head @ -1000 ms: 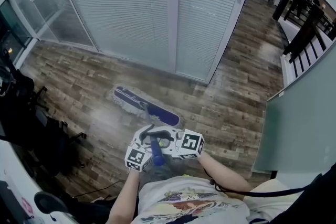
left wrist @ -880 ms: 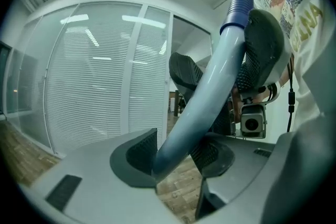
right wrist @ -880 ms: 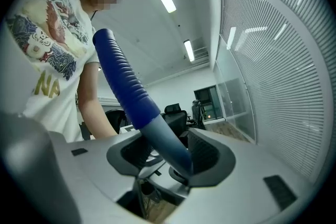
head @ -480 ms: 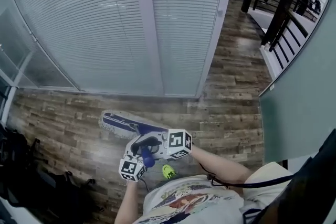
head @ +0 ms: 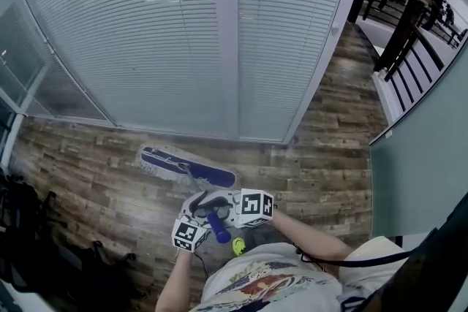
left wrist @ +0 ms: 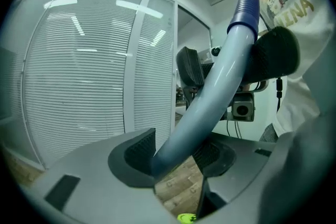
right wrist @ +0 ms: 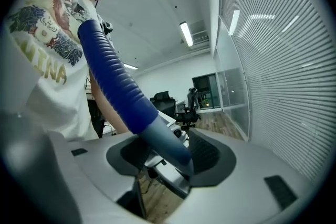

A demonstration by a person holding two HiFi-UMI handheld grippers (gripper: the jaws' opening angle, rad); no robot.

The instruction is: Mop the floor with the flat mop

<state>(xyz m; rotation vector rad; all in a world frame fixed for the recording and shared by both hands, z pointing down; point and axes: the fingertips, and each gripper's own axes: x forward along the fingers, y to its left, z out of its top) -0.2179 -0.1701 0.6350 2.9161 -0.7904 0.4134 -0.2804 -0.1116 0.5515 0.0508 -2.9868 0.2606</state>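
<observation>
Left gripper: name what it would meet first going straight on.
The handle, already between its pads; its jaws have just been opening. Behind that, probably the right gripper facing it.

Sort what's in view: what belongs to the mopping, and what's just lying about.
Belongs to the job: flat mop head; its blue handle; the wooden floor.
Just lying about: small yellow-green object on the floor; dark clutter at the left; window blinds.
</observation>
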